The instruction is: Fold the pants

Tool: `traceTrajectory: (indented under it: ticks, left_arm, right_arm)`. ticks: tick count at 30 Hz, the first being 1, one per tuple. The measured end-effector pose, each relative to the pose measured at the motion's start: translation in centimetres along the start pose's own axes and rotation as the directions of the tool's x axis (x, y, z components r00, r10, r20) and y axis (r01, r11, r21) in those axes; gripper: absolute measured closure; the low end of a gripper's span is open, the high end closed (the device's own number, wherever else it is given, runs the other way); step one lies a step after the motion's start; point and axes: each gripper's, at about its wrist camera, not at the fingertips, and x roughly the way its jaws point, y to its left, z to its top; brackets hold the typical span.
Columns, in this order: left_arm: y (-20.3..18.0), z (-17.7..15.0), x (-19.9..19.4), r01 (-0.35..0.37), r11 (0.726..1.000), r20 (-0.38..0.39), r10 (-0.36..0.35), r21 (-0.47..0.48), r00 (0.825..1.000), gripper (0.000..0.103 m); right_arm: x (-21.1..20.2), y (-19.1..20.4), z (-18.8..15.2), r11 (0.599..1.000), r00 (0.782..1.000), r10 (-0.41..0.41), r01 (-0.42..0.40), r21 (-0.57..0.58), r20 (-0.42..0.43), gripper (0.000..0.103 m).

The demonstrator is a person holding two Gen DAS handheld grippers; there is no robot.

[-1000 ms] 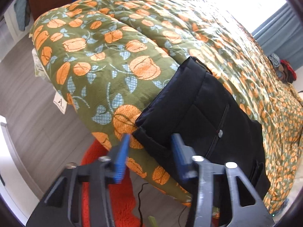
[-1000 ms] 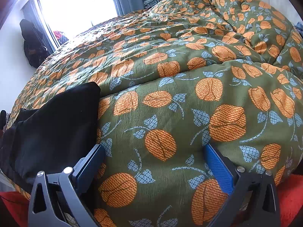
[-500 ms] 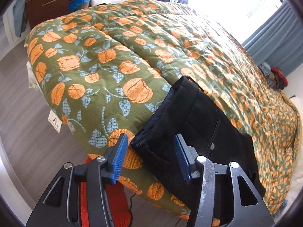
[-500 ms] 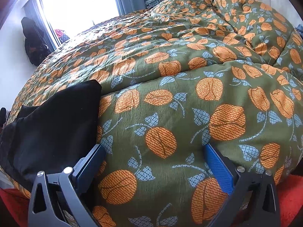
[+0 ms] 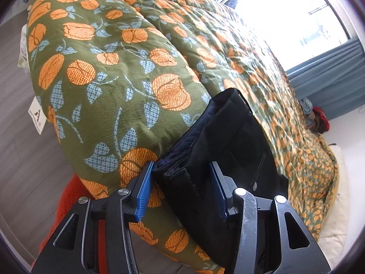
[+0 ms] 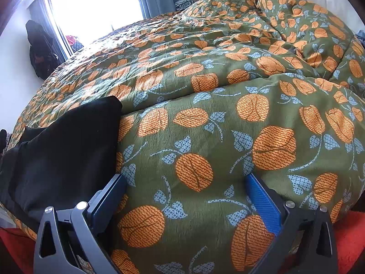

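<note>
Daylight from the window [image 5: 296, 18] is washing over a bed whose green quilt [image 5: 118, 84] with orange fruit is bulging over the near edge, above an orange rug [image 5: 68, 196] on the floor. At that edge, toward the quilt's left end, the pants [image 5: 228, 141] are lying as a dark, already layered bundle, their lower part hanging down the quilt's side. The left gripper [image 5: 181, 190] is straddling the bundle's stacked corner, its jaws half-wide and closing, pads not yet pressing the cloth. To do this well, I judge it should be taking every layer at once, deep enough that none is slipping free, before lifting. Further right, the right gripper [image 6: 184, 198] is standing wide over bare quilt, holding nothing, with the pants [image 6: 63, 150] just beside its left finger [image 6: 107, 196].
</note>
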Motion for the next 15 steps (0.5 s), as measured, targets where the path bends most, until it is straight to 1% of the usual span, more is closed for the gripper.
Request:
traceTrajectory:
  ticks: [2,3,4,5,6,7,9,12,14,15]
  left_arm:
    - [0.1,0.1,0.6,0.015,1.000,0.001,-0.015,0.000,1.000,0.048]
    - [0.1,0.1,0.7,0.017,1.000,0.002,-0.017,0.003,1.000,0.049]
    - [0.1,0.1,0.7,0.016,1.000,0.006,-0.016,0.008,1.000,0.055]
    - [0.0,0.0,0.4,0.013,1.000,0.010,-0.013,0.014,1.000,0.058]
    - [-0.1,0.0,0.0,0.008,1.000,0.019,-0.009,0.026,1.000,0.069]
    - [-0.4,0.0,-0.4,0.005,0.999,0.024,-0.006,0.041,1.000,0.077]
    - [-1.2,0.0,-1.6,0.013,0.998,0.027,-0.015,0.060,1.000,0.082]
    - [-3.9,-0.2,-4.4,0.045,0.992,0.039,-0.050,0.122,0.998,0.085]
    - [-7.0,-0.8,-6.7,0.094,0.975,0.041,-0.104,0.200,0.994,0.085]
    - [-8.9,-1.4,-8.0,0.125,0.962,0.035,-0.137,0.243,0.990,0.085]
  right_arm:
    - [0.0,0.0,0.0,1.000,1.000,-0.002,0.002,-0.003,0.001,0.000]
    - [0.0,0.1,-0.1,1.000,1.000,-0.003,0.003,-0.005,0.001,0.000]
    - [0.0,0.1,-0.1,1.000,1.000,-0.004,0.004,-0.007,0.002,0.000]
    - [-0.1,0.1,-0.1,1.000,1.000,-0.005,0.005,-0.008,0.002,0.000]
    - [-0.1,0.2,-0.2,1.000,1.000,-0.006,0.006,-0.008,0.002,0.000]
    - [-0.1,0.1,-0.2,1.000,1.000,-0.005,0.005,-0.007,0.002,0.000]
    - [0.0,0.1,-0.2,1.000,1.000,-0.005,0.005,-0.007,0.002,0.000]
    - [-0.1,0.2,-0.1,1.000,1.000,-0.007,0.007,-0.005,-0.002,0.000]
    - [-0.1,0.2,0.0,1.000,1.000,-0.011,0.011,-0.005,-0.007,0.000]
    - [0.0,0.2,0.0,1.000,1.000,-0.012,0.012,-0.006,-0.010,0.000]
